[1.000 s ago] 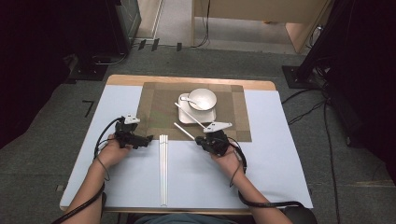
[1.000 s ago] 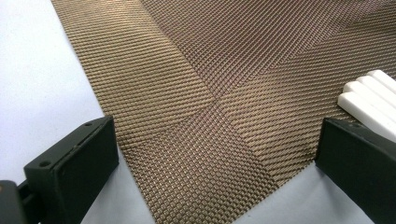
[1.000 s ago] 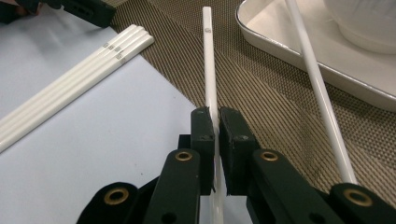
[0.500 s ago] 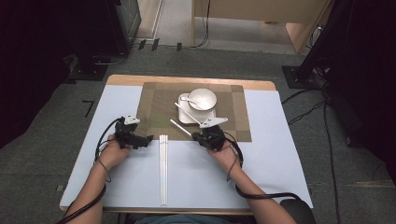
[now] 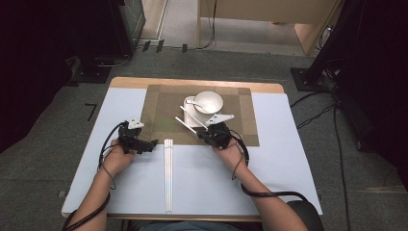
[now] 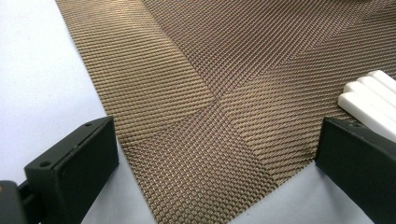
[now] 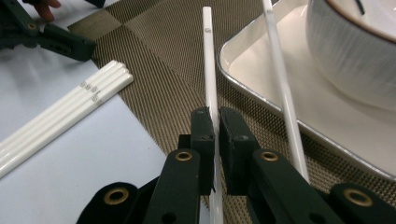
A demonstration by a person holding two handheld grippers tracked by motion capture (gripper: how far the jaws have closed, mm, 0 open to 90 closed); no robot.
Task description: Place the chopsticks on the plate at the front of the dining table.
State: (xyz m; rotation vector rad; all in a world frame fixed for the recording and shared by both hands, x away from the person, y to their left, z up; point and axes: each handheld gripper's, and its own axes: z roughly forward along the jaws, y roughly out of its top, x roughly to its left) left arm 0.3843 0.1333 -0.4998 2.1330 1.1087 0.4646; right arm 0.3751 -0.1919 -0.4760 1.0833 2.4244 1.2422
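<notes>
Grey carpet surrounds the desk [image 5: 120,192], whose pale blue top carries a brown woven placemat [image 5: 163,118] toward its far edge. At the mat's near edge, right of centre, the right gripper [image 5: 204,136] is clamped narrowly on a single white chopstick [image 7: 209,79]. In the right gripper view the stick runs straight up between the two black pads; it is slim, glossy and square-edged, with a small printed mark near its far tip. Its lower end is cut off by the bottom of that view, hidden among the gripper's linkage. A second white chopstick [image 7: 282,93] lies just to the right, leaning over the rim of a white square plate [image 7: 261,70]; its far end runs out of the picture. On the plate stands a white ribbed bowl [image 7: 355,60], cropped at the top and right. From the high view a spoon [image 5: 192,102] rests in the bowl, though its shape is hard to make out.

Nearer the desk's middle, a bundle of white chopsticks [image 5: 168,173] lies lengthwise from the mat's near edge toward the near edge of the desk. The left gripper [image 5: 153,143] sits by the mat's near left corner, jaws spread wide with nothing between them; in the left gripper view the bundle's ends peek past the right jaw, partly covered by it.
</notes>
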